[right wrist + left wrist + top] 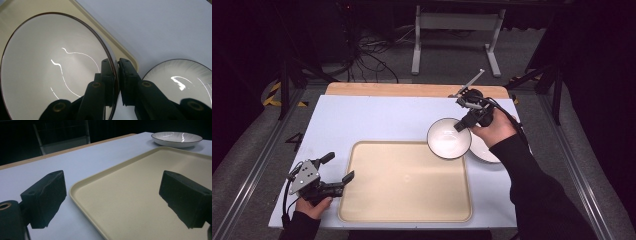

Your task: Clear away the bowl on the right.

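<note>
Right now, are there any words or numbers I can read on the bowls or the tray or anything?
None: no words, numbers or brand marks can be read.
The held bowl is plain white inside with a dark rim.
The second bowl has only faint ribbed lines.
The beige tray and the pale table are bare.
The left tool and right tool show no legible labels.
</note>
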